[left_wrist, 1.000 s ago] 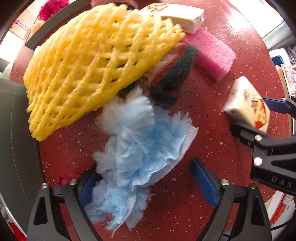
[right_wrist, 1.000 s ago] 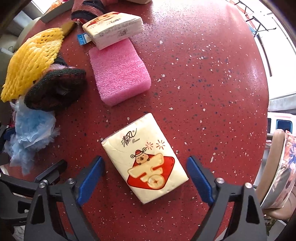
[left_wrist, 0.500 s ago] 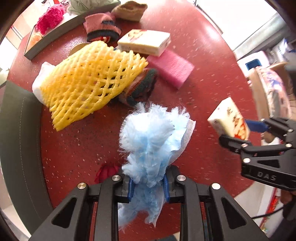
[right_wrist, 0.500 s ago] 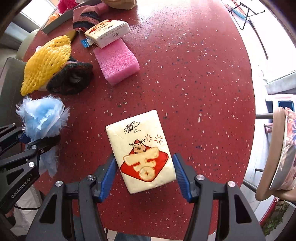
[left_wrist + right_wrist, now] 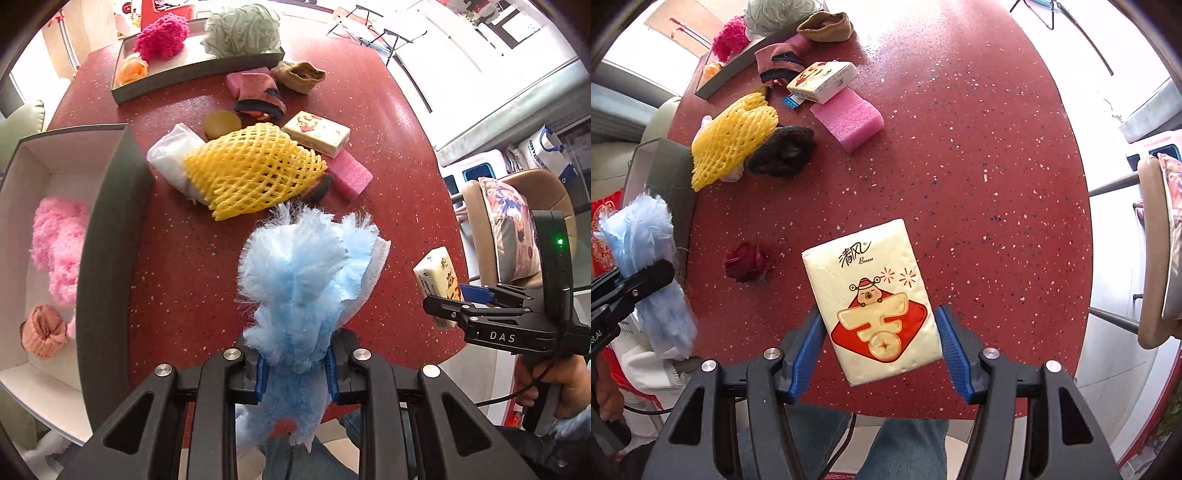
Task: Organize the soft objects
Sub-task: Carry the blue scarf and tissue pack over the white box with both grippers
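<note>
Blue fluffy duster (image 5: 306, 280) was pinched tight in left gripper (image 5: 295, 369) above red table (image 5: 177, 266), tissue pack (image 5: 875, 306) clamped half-wide in right gripper (image 5: 879, 354), yellow foam net (image 5: 251, 170) lay farther back.

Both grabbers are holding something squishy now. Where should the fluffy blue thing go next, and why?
Probably sideways, over the open box. The left gripper is shut on the fluffy blue duster and holds it above the red table. That box beside it already holds a fluffy pink thing, so it looks like the nearest home for the duster.
</note>
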